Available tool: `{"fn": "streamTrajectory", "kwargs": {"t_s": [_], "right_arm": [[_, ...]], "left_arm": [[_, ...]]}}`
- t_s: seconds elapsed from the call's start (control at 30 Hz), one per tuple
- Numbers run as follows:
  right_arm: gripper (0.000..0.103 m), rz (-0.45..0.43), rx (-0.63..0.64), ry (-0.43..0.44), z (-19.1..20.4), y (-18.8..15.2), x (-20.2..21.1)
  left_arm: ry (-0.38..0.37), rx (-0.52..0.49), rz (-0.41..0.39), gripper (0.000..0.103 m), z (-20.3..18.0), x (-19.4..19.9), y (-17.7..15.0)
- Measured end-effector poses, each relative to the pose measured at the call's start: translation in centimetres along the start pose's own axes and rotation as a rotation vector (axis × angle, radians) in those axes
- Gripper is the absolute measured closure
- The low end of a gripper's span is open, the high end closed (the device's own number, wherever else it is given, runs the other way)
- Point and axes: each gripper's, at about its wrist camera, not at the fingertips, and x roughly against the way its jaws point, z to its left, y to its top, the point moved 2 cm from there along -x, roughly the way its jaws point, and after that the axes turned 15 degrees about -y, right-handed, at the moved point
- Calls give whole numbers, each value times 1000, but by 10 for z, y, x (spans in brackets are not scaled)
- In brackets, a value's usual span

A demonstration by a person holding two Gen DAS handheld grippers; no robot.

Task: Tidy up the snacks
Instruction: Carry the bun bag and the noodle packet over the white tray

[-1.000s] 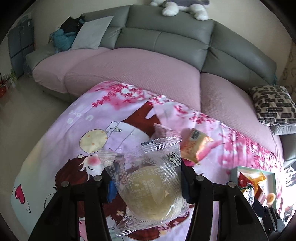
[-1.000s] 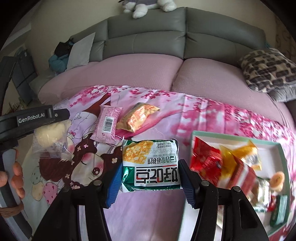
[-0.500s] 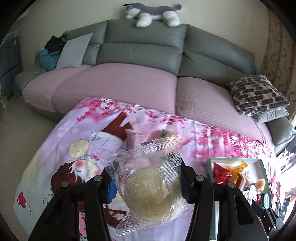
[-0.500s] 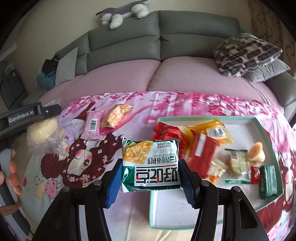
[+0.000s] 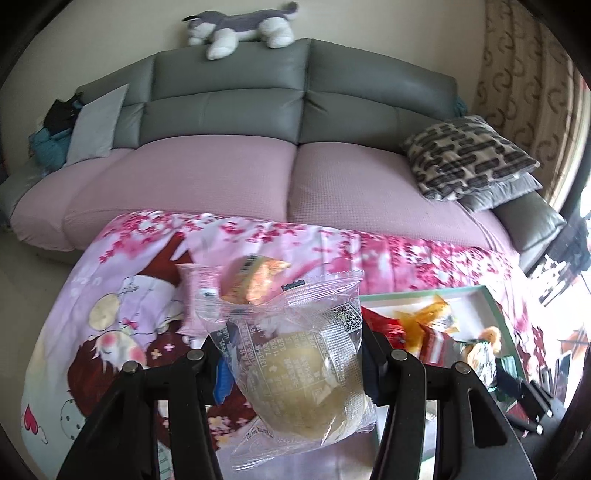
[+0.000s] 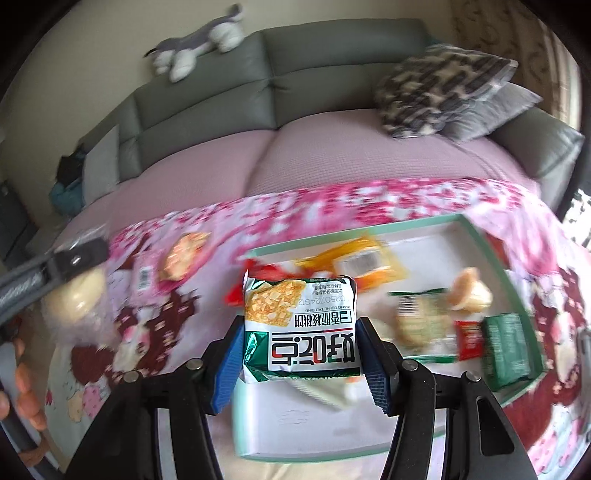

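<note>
My left gripper [image 5: 295, 369] is shut on a clear-wrapped round yellow cake [image 5: 306, 384], held above the pink printed cloth [image 5: 122, 295]. My right gripper [image 6: 299, 358] is shut on a green-and-white cracker packet [image 6: 300, 328], which hangs over the near left part of the green-rimmed white tray [image 6: 491, 240]. Several wrapped snacks lie in that tray [image 5: 491, 295]. A pink packet [image 5: 201, 291] and an orange packet [image 5: 258, 280] lie on the cloth left of the tray. The left gripper with its cake [image 6: 77, 291] shows at the left edge of the right wrist view.
A grey sofa [image 5: 229, 99] with pink seat covers runs behind the table. A patterned cushion [image 5: 465, 155] lies at its right end, a plush dog [image 5: 240, 22] on top. A person's fingers [image 6: 22, 384] show at the far left.
Both grippers have swung to the right with their snacks. The tray has come further into both views, and the cracker packet now hangs over the tray instead of the cloth.
</note>
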Motion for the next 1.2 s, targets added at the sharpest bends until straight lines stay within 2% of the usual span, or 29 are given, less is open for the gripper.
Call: {"fn": "streamTrajectory", "kwargs": {"t_s": [0.17,0.33,0.57,0.73,1.2], "right_arm": [[42,11,-95,-61,-42,5,-5],[42,18,-176,-116,-79,6,-5],[42,43,-253,-165,-113,2,-9],[42,74,-239,-182,-113,-1,-16],[42,140,-195,-199,-102,-8,-31]], "left_arm": [[-57,-55,27,47,-29,-13,-4],[-116,-111,95,47,-61,-34,-15],[-140,-189,174,47,-95,-55,-33],[-160,-189,233,47,-102,-70,-44],[-160,-208,335,47,-109,-93,-63]]}}
